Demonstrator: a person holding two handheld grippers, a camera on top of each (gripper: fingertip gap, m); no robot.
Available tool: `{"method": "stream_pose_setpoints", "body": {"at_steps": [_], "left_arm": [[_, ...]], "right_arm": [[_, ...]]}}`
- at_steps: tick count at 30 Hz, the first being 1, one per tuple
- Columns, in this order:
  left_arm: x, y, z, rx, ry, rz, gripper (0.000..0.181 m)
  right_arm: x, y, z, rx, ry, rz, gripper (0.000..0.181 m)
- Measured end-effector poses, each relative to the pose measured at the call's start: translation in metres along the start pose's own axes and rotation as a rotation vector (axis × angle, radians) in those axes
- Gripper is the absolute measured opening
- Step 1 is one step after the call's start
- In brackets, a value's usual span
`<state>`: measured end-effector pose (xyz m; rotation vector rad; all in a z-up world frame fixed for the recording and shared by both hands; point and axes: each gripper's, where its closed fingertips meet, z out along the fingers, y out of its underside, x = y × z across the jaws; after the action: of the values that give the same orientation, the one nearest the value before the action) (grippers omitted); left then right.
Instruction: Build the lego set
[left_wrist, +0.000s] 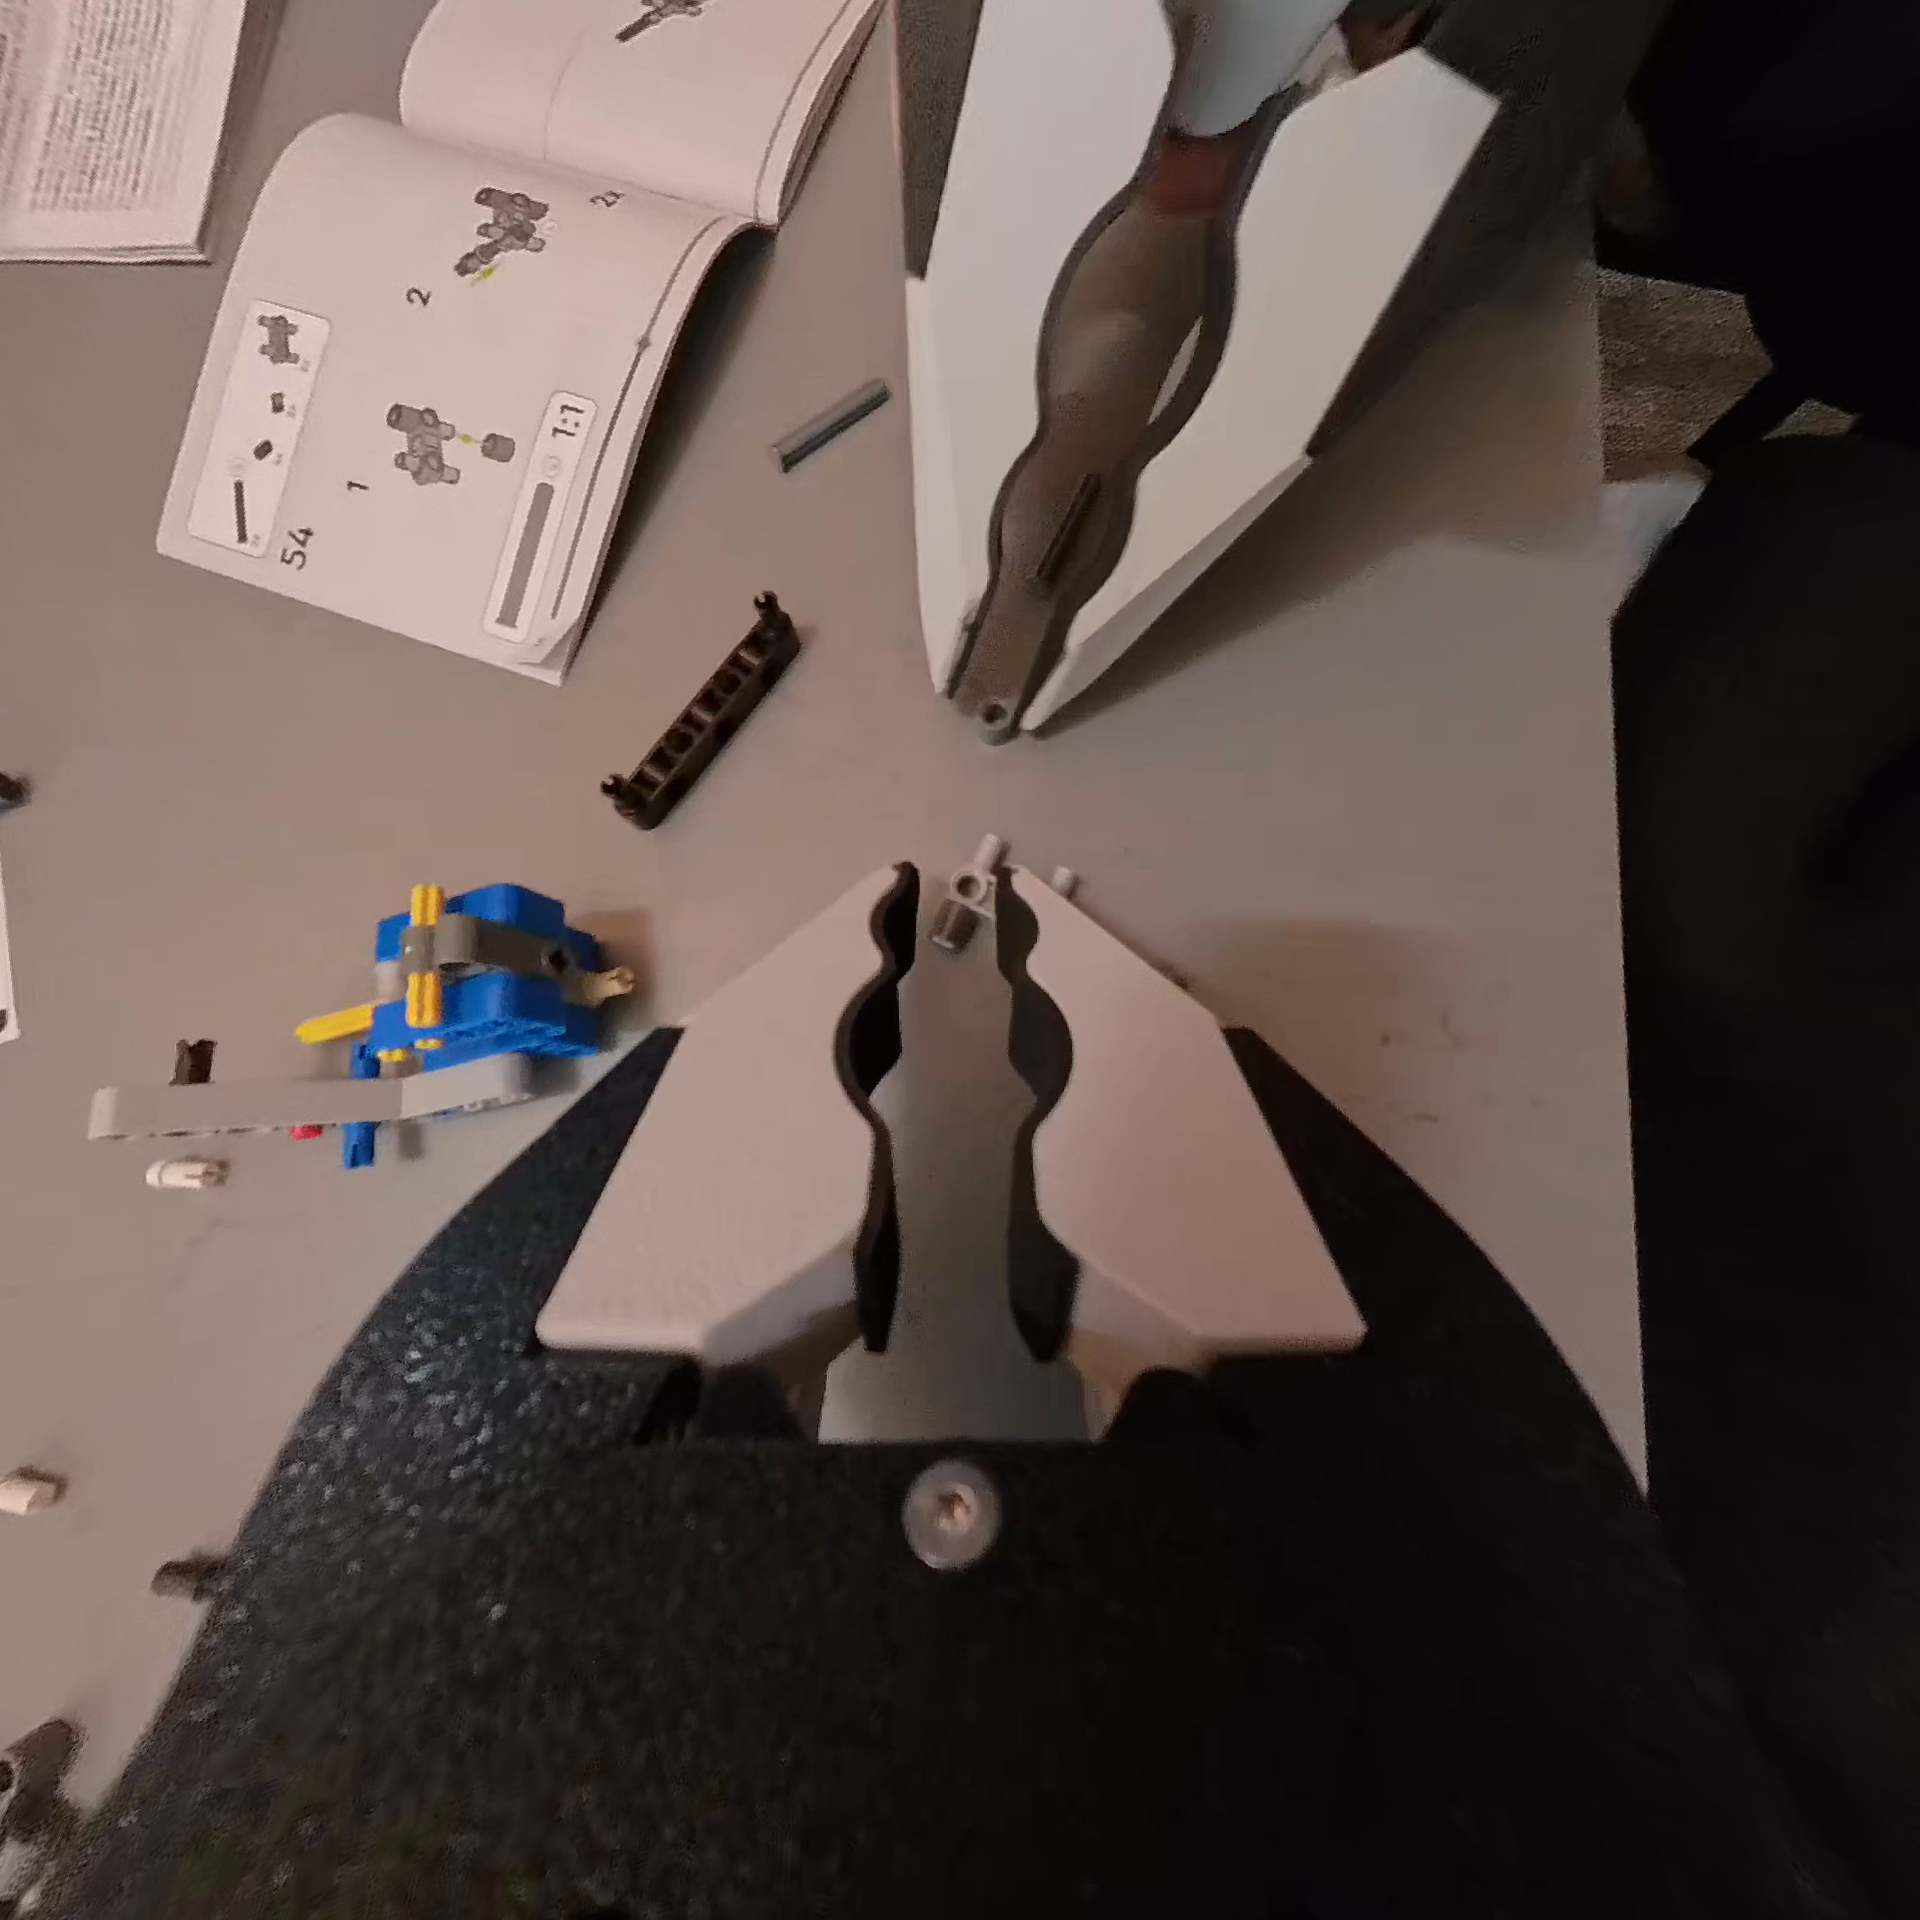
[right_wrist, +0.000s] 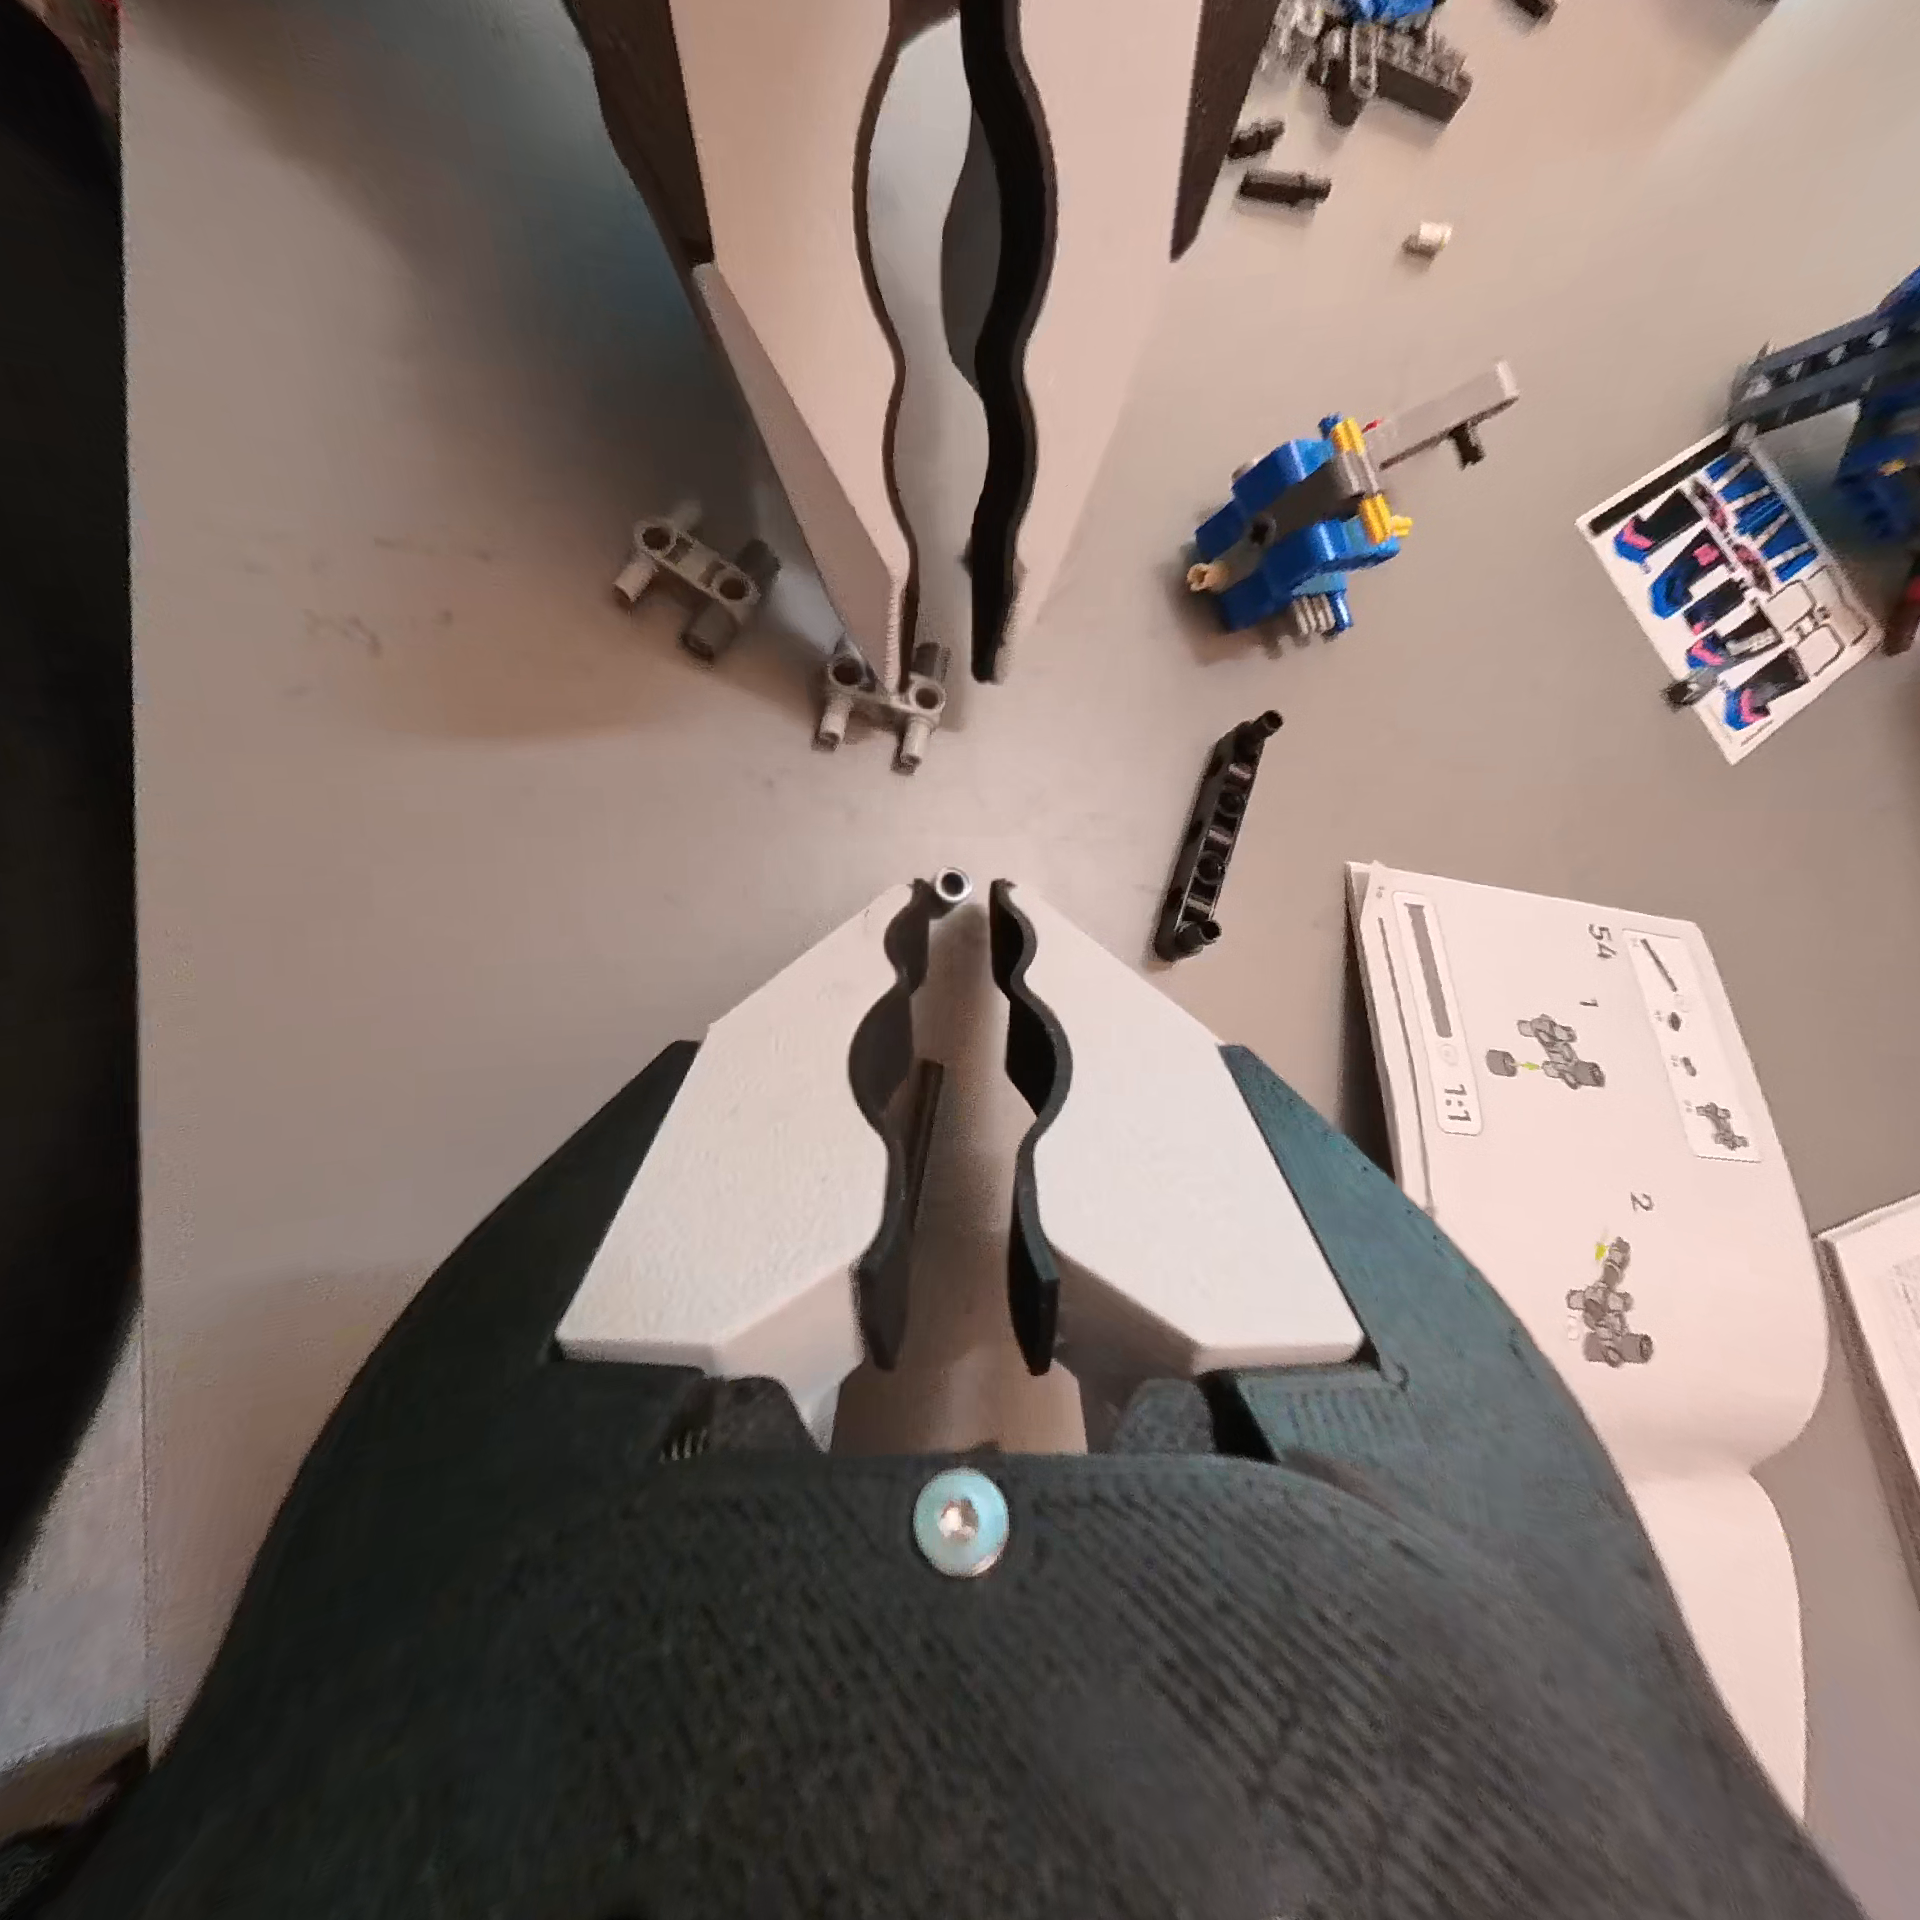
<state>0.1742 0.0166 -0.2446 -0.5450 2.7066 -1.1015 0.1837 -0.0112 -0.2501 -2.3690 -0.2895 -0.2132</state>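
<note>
My left gripper (left_wrist: 958, 873) hangs just above the grey table with its jaws a narrow gap apart. A small grey connector (left_wrist: 966, 902) lies at its tips, one end in the gap and the rest under one finger; it also shows in the right wrist view (right_wrist: 847, 681). My right gripper (right_wrist: 954, 891) faces the left one (right_wrist: 940, 665), tip to tip, and pinches a small grey bush (right_wrist: 951, 887), also seen in the left wrist view (left_wrist: 995, 715). A thin black axle (right_wrist: 923, 1127) lies along one of its pads. A second grey connector (right_wrist: 691, 577) lies nearby.
An open instruction booklet (left_wrist: 416, 395) lies beside the grippers, with a black beam (left_wrist: 707, 712) and a grey axle (left_wrist: 831, 424) close to it. A blue and yellow sub-assembly (left_wrist: 478, 987) stands further off. A sticker sheet (right_wrist: 1730, 592) and dark loose parts (right_wrist: 1371, 73) lie beyond it. About 4 cm separates my left fingertips from my right. The thin black axle (right_wrist: 923, 1127) sits 5 cm or so from the ends of my right fingers. It turns up in the left wrist view (left_wrist: 1060, 539) as well.
</note>
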Motion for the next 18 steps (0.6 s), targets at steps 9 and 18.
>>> {"method": "stream_pose_setpoints", "body": {"at_steps": [9,18], "left_arm": [[-0.0002,-0.0005,0.0030,0.009,0.013,0.014,0.011],[-0.0006,0.0033,0.0002,0.005,0.034,0.038,0.010]], "right_arm": [[-0.0029,-0.0036,-0.0002,0.042,-0.028,0.007,0.015],[-0.0008,-0.0050,0.0029,0.015,-0.076,-0.044,0.005]]}}
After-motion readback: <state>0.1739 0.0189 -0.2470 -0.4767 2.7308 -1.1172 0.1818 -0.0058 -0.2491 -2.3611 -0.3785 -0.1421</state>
